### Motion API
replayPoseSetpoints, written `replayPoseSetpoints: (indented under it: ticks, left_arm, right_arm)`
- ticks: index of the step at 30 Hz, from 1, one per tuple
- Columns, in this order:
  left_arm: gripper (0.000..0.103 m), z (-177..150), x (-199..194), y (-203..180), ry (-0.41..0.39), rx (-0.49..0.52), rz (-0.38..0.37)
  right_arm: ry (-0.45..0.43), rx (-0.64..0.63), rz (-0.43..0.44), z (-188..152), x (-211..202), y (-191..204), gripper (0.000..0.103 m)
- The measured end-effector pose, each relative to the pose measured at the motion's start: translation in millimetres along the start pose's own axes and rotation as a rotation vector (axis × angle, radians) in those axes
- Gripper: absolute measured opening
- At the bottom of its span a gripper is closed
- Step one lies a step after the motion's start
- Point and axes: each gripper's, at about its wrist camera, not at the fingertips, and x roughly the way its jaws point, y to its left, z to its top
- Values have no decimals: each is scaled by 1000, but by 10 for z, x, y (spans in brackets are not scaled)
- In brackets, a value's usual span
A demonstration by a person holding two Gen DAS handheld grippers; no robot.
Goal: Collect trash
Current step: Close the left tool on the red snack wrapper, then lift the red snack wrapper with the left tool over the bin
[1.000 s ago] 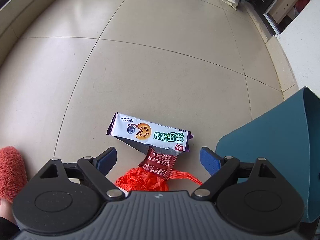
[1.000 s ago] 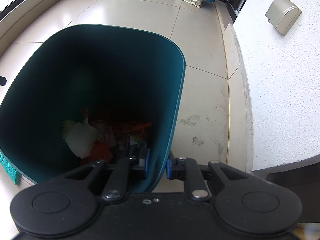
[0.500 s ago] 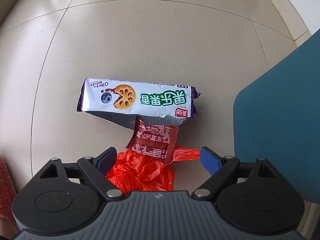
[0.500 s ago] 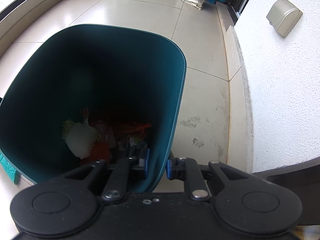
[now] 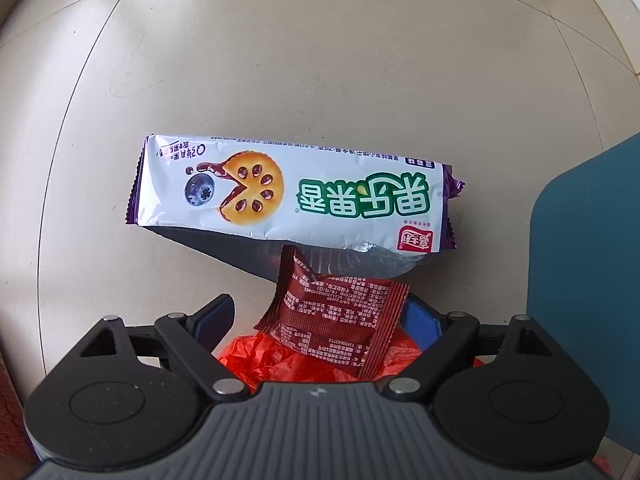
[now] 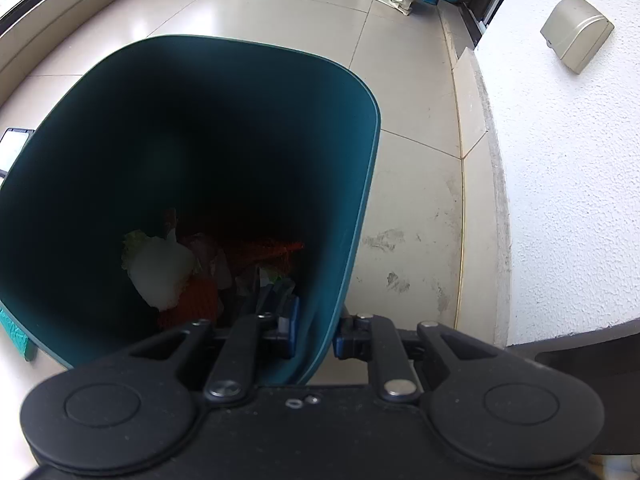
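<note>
Floor (image 5: 320, 60): red bag (image 5: 288, 364) half-hidden

Our left wrist camera looks straight down along the left gripper (image 5: 316, 320), close over the floor (image 5: 320, 60); the bin (image 5: 588, 300) edges in right of its fingers. Our right wrist camera tilts steeply down along the right gripper (image 6: 314, 334), near enough to see into the bin (image 6: 360, 184) ahead. Both views share bin and floor (image 6: 416, 200).

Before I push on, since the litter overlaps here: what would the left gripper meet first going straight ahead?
Probably the dark red sachet, lying between the open left gripper and atop the orange plastic bag; depth is unclear.
</note>
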Motion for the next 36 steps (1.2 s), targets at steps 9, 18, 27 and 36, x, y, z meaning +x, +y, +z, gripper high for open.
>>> replayPoseSetpoints:
  ticks: [9,18,27,36]
  left_arm:
    - [25,-46,-133,164,-10,-70,-9]
    - [6,-147,-500,360,-69,-91,12]
    - [4,-133,-839,564,-106,-95,16]
    - [4,-160,-1803,375,-204,-27,-22]
  right_arm:
    - [0,1,-1,-1,-4,1,17]
    - [-7,5,-7,-12,-1,-4,15]
    - [-9,9,-8,4,-9,-5,15]
    - [-10,10,-11,7,-8,-4,15]
